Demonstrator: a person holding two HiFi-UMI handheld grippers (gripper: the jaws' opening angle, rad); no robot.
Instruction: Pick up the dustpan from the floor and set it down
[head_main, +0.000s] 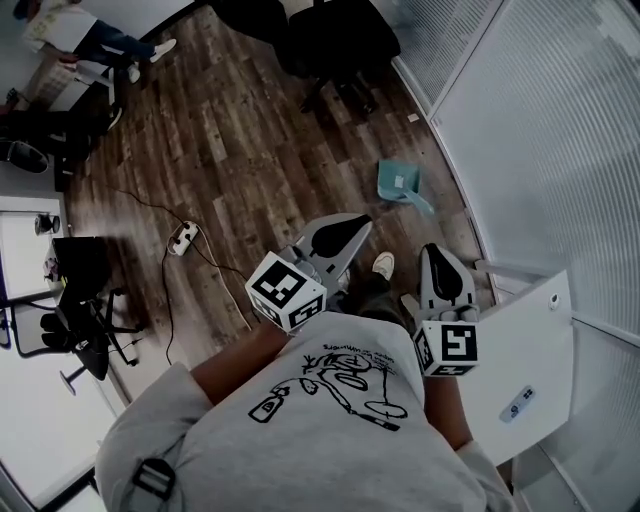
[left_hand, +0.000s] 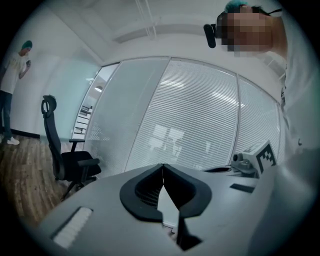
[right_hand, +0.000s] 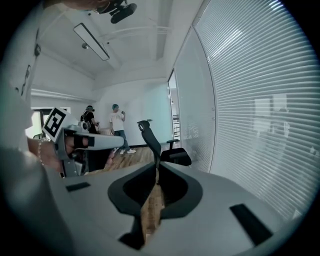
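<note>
A teal dustpan (head_main: 400, 185) lies on the wooden floor close to the glass wall, its handle pointing right and toward me. Both grippers hang at chest height, well short of it and above the floor. My left gripper (head_main: 362, 224) points toward the dustpan; in the left gripper view its jaws (left_hand: 162, 167) meet at the tips with nothing between them. My right gripper (head_main: 432, 252) is beside it to the right, and its jaws (right_hand: 156, 167) are also shut and empty. Neither gripper view shows the dustpan.
A black office chair (head_main: 340, 45) stands beyond the dustpan. A power strip (head_main: 183, 236) with a trailing cable lies on the floor at the left. The blind-covered glass wall (head_main: 540, 130) runs along the right, with a white panel (head_main: 520, 370) next to me. People stand far off (head_main: 90, 40).
</note>
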